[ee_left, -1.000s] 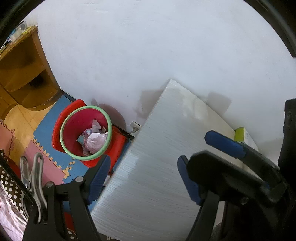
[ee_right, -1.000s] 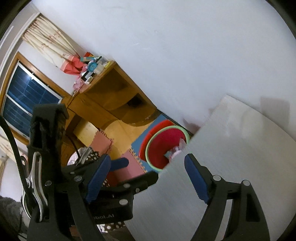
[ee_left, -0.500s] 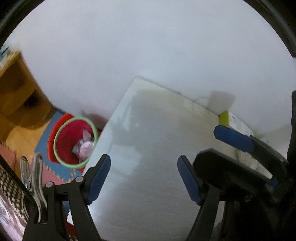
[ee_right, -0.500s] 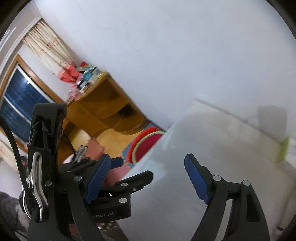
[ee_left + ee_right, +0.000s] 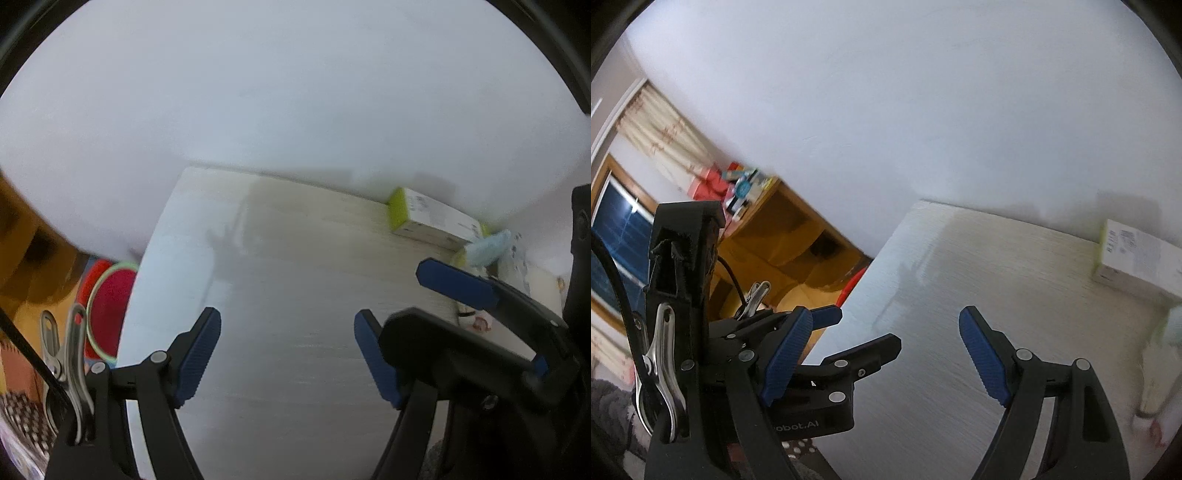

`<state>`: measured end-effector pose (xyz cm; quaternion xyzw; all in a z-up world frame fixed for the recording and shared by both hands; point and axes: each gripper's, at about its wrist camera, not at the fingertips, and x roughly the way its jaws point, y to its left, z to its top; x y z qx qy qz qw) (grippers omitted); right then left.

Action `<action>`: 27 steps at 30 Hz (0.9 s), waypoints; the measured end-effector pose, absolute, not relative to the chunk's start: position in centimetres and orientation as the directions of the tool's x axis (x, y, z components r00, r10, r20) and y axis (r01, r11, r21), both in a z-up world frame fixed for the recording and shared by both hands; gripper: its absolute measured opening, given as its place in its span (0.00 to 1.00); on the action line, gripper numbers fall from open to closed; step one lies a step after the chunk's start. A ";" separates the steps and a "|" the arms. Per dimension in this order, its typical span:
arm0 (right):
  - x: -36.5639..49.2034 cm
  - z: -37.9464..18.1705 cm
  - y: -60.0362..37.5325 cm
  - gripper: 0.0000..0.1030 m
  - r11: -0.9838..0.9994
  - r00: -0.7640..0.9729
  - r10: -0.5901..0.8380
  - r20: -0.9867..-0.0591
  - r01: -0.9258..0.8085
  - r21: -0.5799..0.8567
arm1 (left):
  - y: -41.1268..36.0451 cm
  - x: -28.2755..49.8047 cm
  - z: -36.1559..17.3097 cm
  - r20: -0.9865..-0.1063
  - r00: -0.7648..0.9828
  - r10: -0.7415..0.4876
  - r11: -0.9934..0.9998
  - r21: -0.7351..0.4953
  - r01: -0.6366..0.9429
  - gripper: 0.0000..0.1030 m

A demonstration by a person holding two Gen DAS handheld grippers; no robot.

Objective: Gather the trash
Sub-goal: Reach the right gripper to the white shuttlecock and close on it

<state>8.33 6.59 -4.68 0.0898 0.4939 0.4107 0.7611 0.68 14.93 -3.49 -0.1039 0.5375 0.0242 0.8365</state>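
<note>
**binwatcher:** so how far along is the trash run? going left to right in the left wrist view: the round red plastic bin with the pale green rim (image 5: 110,314) sits on the floor just past the left edge of the pale wood-grain tabletop (image 5: 295,295). It's half hidden by the table edge and blurry, so I can't tell what's inside. The middle of the table looks bare. Over at the far right, against the white wall (image 5: 295,92), there's a white cardboard box with a lime-green end (image 5: 424,218), then a light blue crumpled wad, maybe tissue or a wrapper (image 5: 491,247), and some small whitish bits near the edge that are too smeared to name

**umi_tinkerer:** my guess is that right-hand clutter is what's left to collect. Nothing is being carried at the moment. The left gripper with blue ribbed pads (image 5: 288,354) has its jaws spread wide with only bare table between them, and it's angled steeply down at the tabletop. The right gripper, same black frame and blue pads (image 5: 886,354), is also spread apart and empty, tilted down less steeply, hovering over the table's near-left part beside the other one

**binwatcher:** so mid-task, between pickups?

**umi_tinkerer:** that's how I read it, both hands free and the bin well apart from the leftover stuff
</note>
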 end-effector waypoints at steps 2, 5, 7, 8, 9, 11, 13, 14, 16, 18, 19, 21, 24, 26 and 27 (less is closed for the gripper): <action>8.2 -4.6 5.0 0.81 0.665 0.208 0.710 -0.673 -0.516 0.541 | 13.8 1.2 -3.2 -0.900 0.428 -0.079 0.984 -0.139 -0.111 0.76; 8.2 -4.4 2.6 0.81 0.686 0.248 0.704 -0.665 -0.480 0.547 | 11.9 1.9 -2.7 -0.890 0.446 -0.100 0.988 -0.143 -0.064 0.76; 8.1 -4.4 0.6 0.81 0.684 0.263 0.717 -0.645 -0.444 0.579 | 10.7 2.3 -2.4 -0.886 0.452 -0.106 0.990 -0.136 -0.036 0.76; 8.1 -4.5 -0.1 0.81 0.682 0.266 0.722 -0.639 -0.430 0.592 | 10.0 2.5 -2.3 -0.885 0.454 -0.107 0.991 -0.130 -0.019 0.76; 8.1 -4.6 -0.9 0.81 0.681 0.269 0.725 -0.634 -0.413 0.604 | 9.2 2.6 -2.3 -0.883 0.456 -0.109 0.992 -0.123 -0.001 0.76; 7.9 -5.0 -2.2 0.81 0.681 0.276 0.729 -0.626 -0.386 0.623 | 8.0 2.7 -2.3 -0.881 0.459 -0.119 0.992 -0.120 0.027 0.76; 7.8 -5.4 -3.3 0.81 0.689 0.286 0.723 -0.629 -0.360 0.629 | 6.8 2.6 -2.2 -0.879 0.459 -0.131 0.991 -0.116 0.061 0.76; 7.9 -5.7 -3.9 0.80 0.688 0.288 0.725 -0.626 -0.350 0.636 | 6.0 2.6 -2.2 -0.878 0.459 -0.133 0.991 -0.105 0.085 0.76; 7.9 -6.2 -4.9 0.80 0.685 0.291 0.729 -0.620 -0.328 0.651 | 5.0 2.8 -2.4 -0.880 0.455 -0.138 0.989 -0.095 0.115 0.76; 7.8 -6.5 -5.7 0.77 0.711 0.314 0.703 -0.638 -0.307 0.633 | 4.0 3.1 -2.6 -0.885 0.443 -0.145 0.985 -0.088 0.147 0.76; 7.9 -6.7 -6.1 0.76 0.721 0.321 0.693 -0.646 -0.305 0.622 | 3.6 3.2 -2.7 -0.886 0.440 -0.144 0.984 -0.082 0.158 0.76; 8.1 -7.0 -6.6 0.71 0.735 0.327 0.678 -0.659 -0.300 0.607 | 3.0 3.4 -3.0 -0.887 0.439 -0.143 0.982 -0.071 0.175 0.76; 8.4 -7.2 -7.3 0.64 0.755 0.339 0.655 -0.675 -0.302 0.582 | 2.3 3.9 -3.2 -0.888 0.433 -0.157 0.978 -0.079 0.193 0.76; 8.5 -6.9 -8.0 0.58 0.777 0.357 0.630 -0.690 -0.311 0.548 | 1.8 4.4 -3.6 -0.893 0.420 -0.164 0.976 -0.084 0.203 0.76; 8.4 -6.8 -8.6 0.57 0.782 0.367 0.623 -0.691 -0.311 0.540 | 1.5 4.6 -3.7 -0.894 0.415 -0.170 0.974 -0.089 0.209 0.76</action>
